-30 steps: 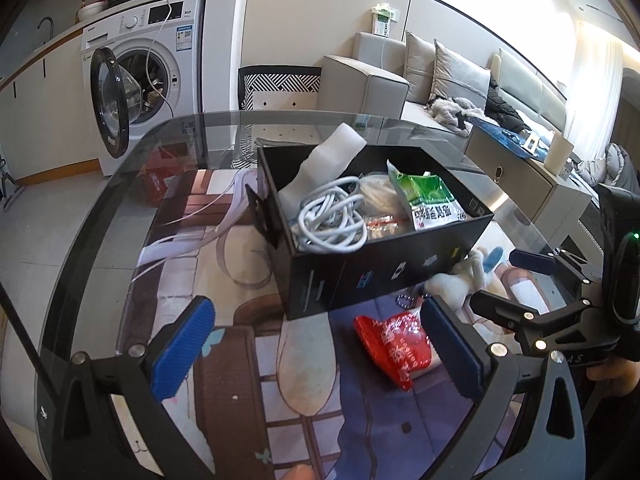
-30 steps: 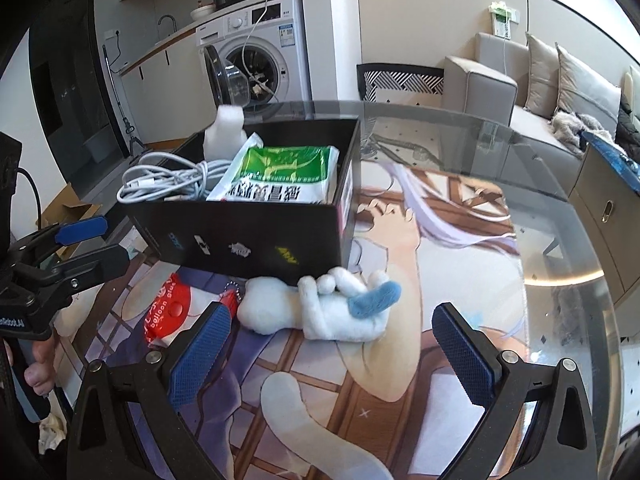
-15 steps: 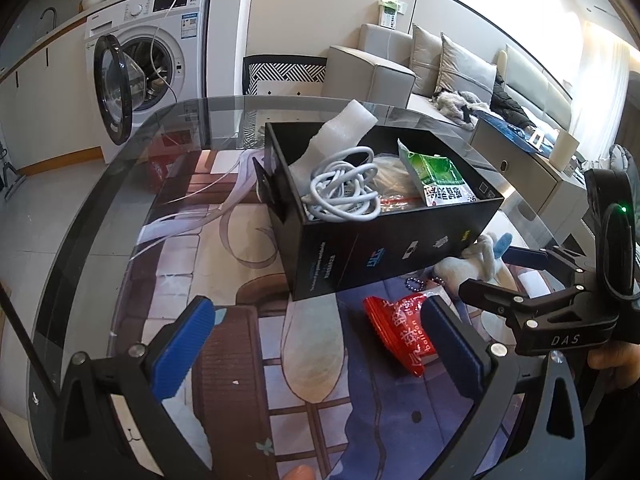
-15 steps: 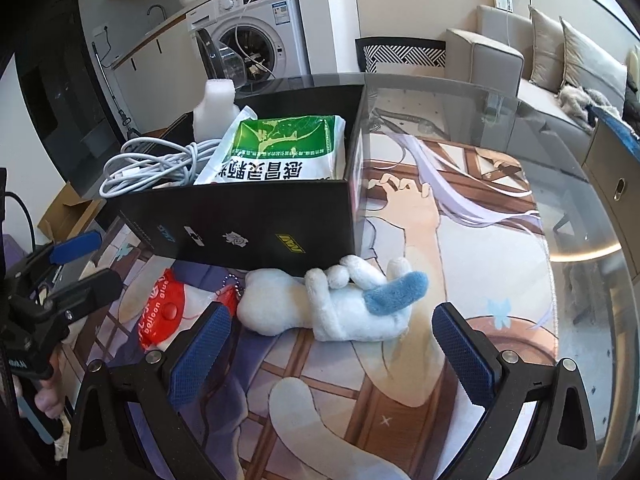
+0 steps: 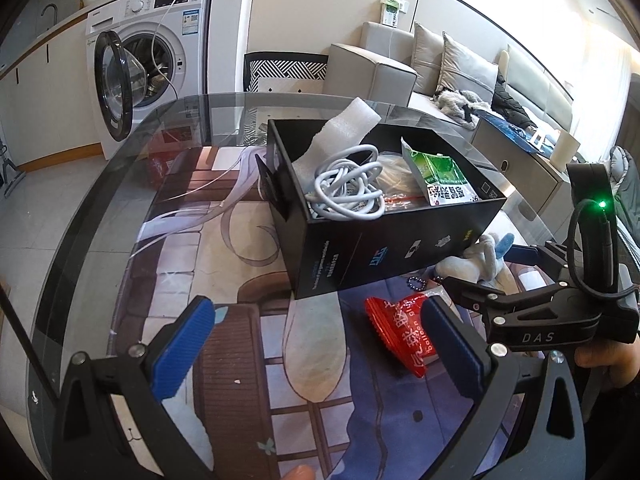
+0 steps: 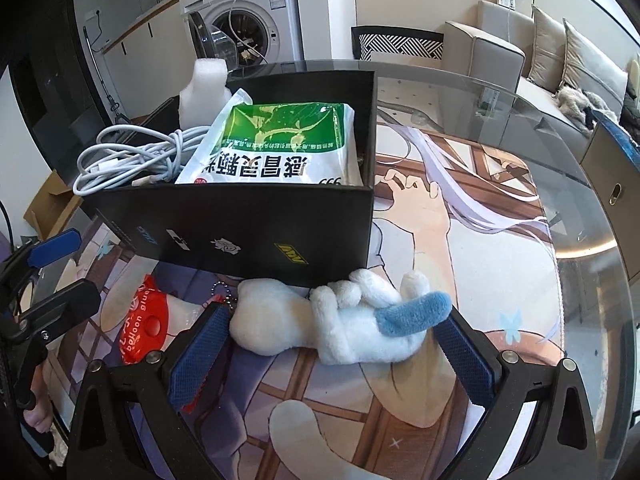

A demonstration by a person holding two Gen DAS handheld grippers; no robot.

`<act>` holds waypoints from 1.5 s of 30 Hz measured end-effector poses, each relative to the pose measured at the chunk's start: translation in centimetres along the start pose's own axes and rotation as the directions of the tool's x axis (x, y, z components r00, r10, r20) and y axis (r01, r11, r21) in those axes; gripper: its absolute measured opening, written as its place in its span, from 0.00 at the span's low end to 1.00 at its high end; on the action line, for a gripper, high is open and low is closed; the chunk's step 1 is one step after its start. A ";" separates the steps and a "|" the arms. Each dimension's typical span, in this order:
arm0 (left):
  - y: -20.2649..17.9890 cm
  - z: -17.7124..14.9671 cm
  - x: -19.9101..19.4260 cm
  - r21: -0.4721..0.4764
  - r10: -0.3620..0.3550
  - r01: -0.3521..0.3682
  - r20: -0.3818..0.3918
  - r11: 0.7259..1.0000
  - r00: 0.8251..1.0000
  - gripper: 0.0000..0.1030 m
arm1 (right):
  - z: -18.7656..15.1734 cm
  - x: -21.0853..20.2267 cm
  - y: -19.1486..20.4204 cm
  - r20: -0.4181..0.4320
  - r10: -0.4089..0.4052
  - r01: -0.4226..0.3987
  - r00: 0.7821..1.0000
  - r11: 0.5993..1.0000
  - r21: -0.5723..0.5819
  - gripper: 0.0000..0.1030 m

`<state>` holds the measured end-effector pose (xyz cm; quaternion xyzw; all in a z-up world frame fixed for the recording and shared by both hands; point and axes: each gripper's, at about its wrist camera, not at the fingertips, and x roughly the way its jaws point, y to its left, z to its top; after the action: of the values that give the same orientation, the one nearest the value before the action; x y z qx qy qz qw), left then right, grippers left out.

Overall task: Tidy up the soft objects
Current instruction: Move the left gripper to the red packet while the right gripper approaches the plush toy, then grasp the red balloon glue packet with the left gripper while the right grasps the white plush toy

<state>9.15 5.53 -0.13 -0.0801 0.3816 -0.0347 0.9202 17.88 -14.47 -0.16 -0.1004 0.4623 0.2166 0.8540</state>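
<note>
A black box (image 5: 384,240) (image 6: 240,228) on the printed mat holds a white cable coil (image 5: 348,192) (image 6: 132,160), a white foam piece (image 5: 344,128) (image 6: 202,96) and a green-and-white packet (image 5: 438,176) (image 6: 276,140). A white plush toy with a blue ear (image 6: 340,320) (image 5: 476,260) lies against the box's near wall. My right gripper (image 6: 328,354) is open, its pads on either side of the plush. A red balloon packet (image 5: 400,332) (image 6: 144,320) lies left of the plush. My left gripper (image 5: 316,344) is open over the mat, its right pad beside the red packet.
The round glass table (image 5: 100,184) carries an illustrated mat (image 6: 460,240). A washing machine with its door open (image 5: 136,68) stands beyond the table, with a patterned chair (image 5: 286,72) and a sofa (image 5: 460,72) behind. A hand (image 5: 604,356) grips the right gripper's handle.
My right gripper has moved forward and down until its pads flank the plush. The left gripper has drifted closer to the box and the red packet. Both stay open.
</note>
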 end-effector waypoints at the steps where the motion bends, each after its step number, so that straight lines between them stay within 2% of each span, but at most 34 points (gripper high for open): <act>1: 0.0 0.0 0.0 0.000 0.002 -0.002 -0.001 1.000 1.000 1.00 | 0.1 0.1 0.1 -0.001 -0.003 0.003 1.000 1.000 -0.002 0.99; 6: -0.1 -0.1 0.3 0.005 0.000 0.000 -0.009 1.000 1.000 1.00 | 0.0 0.4 0.2 -0.003 -0.043 0.043 0.999 0.999 -0.034 0.98; 9: -0.3 -0.1 0.3 0.010 -0.004 0.004 -0.013 1.000 1.000 1.00 | -0.4 0.0 0.2 0.015 -0.041 0.041 0.999 0.998 -0.036 0.87; 12: -0.4 -0.3 0.5 0.011 -0.007 0.007 -0.020 1.000 1.000 1.00 | -1.0 -0.5 -0.3 0.028 -0.038 0.039 0.999 0.999 -0.026 0.85; 18: -1.1 -0.4 0.6 0.022 -0.016 0.017 -0.030 1.000 0.999 1.00 | -3.0 -2.7 -1.2 0.085 -0.022 0.021 0.996 1.000 0.002 0.84; 26: -2.4 -0.9 0.9 0.024 -0.028 0.029 -0.049 0.999 0.998 1.00 | -3.7 -5.0 -1.8 0.148 0.005 -0.007 0.989 1.000 0.013 0.84; 32: -3.9 -1.1 1.4 0.042 -0.030 0.032 -0.064 0.999 0.997 1.00 | -4.1 -5.9 -1.6 0.169 0.022 -0.024 0.985 1.000 0.009 0.84; 45: -6.7 -1.2 3.1 0.066 -0.036 0.044 -0.118 0.997 0.992 1.00 | -3.9 -6.7 -2.8 0.203 0.006 -0.016 0.979 0.998 0.052 0.84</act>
<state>10.42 -1.63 -1.94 -0.0542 0.4317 -0.0707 0.8976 13.04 -20.29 3.20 -0.0523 0.3788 0.2180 0.8979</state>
